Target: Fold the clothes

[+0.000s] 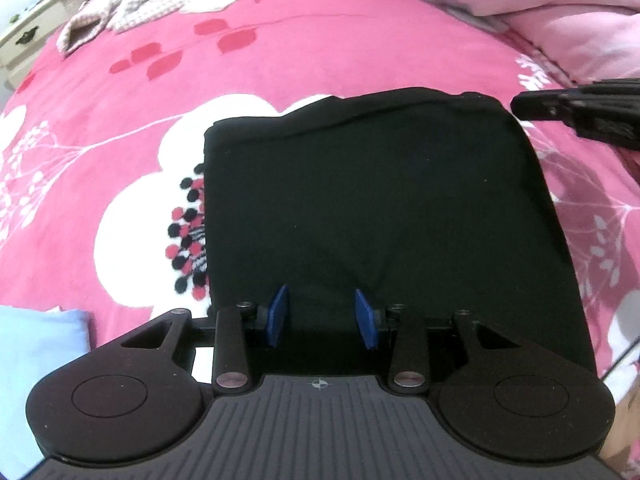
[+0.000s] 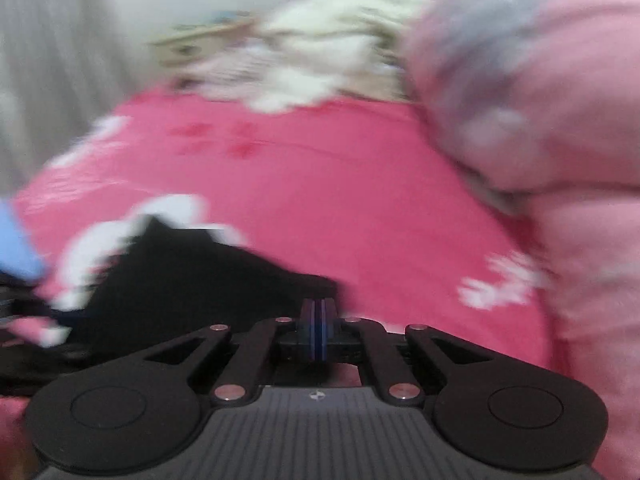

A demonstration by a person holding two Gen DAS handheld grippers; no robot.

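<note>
A black garment (image 1: 368, 208) lies folded into a rough rectangle on the pink flowered bedspread (image 1: 280, 64). My left gripper (image 1: 323, 316) is open, its blue pads apart just above the garment's near edge, holding nothing. My right gripper (image 2: 319, 320) is shut with its pads pressed together and nothing visible between them; it hovers over the bedspread (image 2: 340, 184) just right of the black garment (image 2: 192, 276). The right gripper's tip also shows in the left wrist view (image 1: 532, 106), beside the garment's far right corner. The right wrist view is motion-blurred.
A light blue cloth (image 1: 40, 360) lies at the near left. A pale pink quilt (image 1: 560, 8) is heaped at the far right. Checked and white clothes (image 1: 140, 4) lie at the far side. A cream dresser (image 1: 28, 28) stands beyond the bed's left edge.
</note>
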